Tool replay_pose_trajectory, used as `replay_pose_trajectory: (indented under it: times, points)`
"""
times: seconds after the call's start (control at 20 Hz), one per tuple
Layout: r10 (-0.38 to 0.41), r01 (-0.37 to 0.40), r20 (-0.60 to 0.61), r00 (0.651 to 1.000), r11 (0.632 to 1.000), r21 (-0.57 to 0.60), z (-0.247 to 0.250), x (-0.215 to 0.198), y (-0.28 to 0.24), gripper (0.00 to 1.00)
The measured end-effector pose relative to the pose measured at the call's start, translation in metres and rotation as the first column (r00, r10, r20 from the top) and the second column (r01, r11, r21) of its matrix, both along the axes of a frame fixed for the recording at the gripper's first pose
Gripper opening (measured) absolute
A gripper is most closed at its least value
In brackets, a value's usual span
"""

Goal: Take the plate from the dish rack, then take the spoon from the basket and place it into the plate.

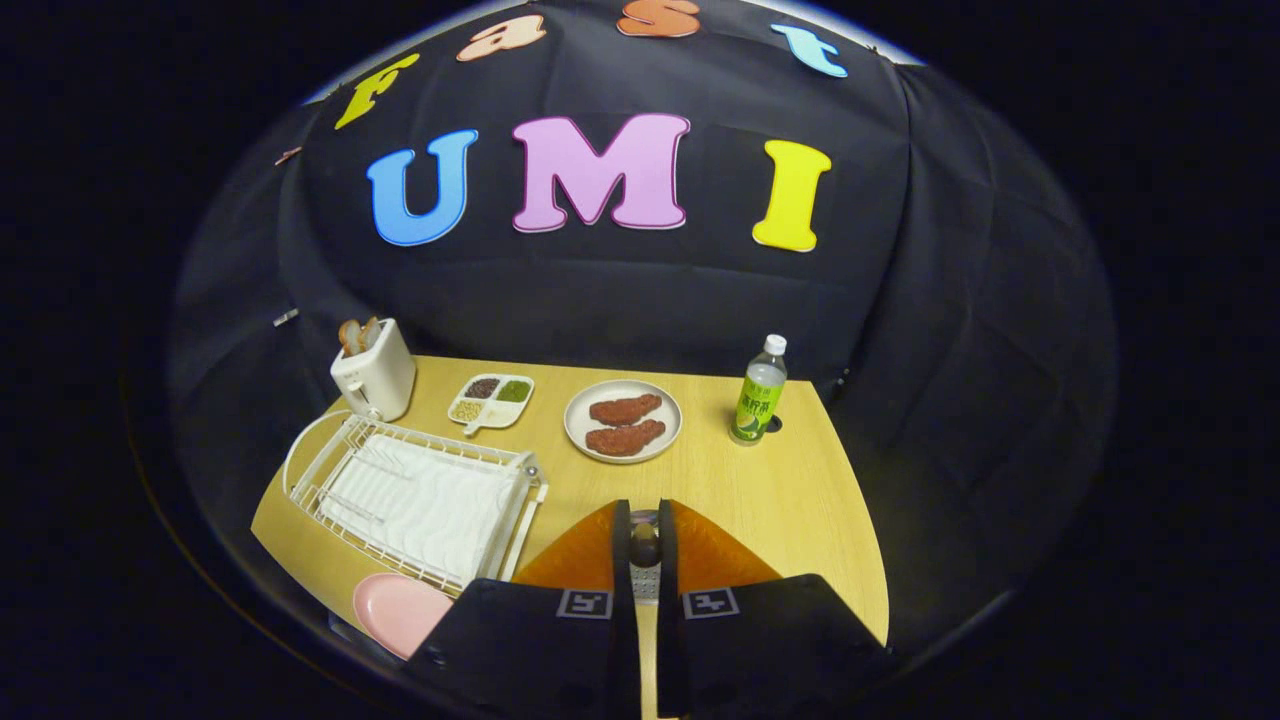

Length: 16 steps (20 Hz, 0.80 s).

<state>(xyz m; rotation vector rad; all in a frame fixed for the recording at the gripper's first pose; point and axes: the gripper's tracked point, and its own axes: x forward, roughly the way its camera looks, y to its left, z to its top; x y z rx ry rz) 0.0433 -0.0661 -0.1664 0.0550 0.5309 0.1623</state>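
The gripper (645,545) hangs above the near edge of the wooden table (800,500), its two fingers (622,540) drawn almost together with only a thin slit between them. In that slit sits a small dark, rounded piece over something pale and perforated, probably the spoon (645,548) (too little shows to be sure), and both fingers seem to press on it. An orange basket (715,555) lies just beneath and beyond the fingertips. To the near left the pink plate (400,610) rests flat on the table, touching the near end of the white dish rack (420,495). Farther off stand a white toaster (375,375) on the far left, a divided tray (490,400), a pale plate of meat (623,420), and a green bottle (762,395) on the far right
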Motion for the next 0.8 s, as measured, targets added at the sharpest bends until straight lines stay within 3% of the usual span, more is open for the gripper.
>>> replay_pose_trajectory:
  times: [0.35,0.55,0.8]
  points:
    - [0.171,-0.171,0.017,0.985,0.983,0.062,0.042,-0.058,0.085,0.11]
    - [0.290,-0.286,-0.024,0.957,0.952,0.111,0.028,-0.095,0.145,0.11]
    - [0.415,-0.407,-0.093,0.905,0.909,0.092,-0.016,-0.130,0.203,0.11]
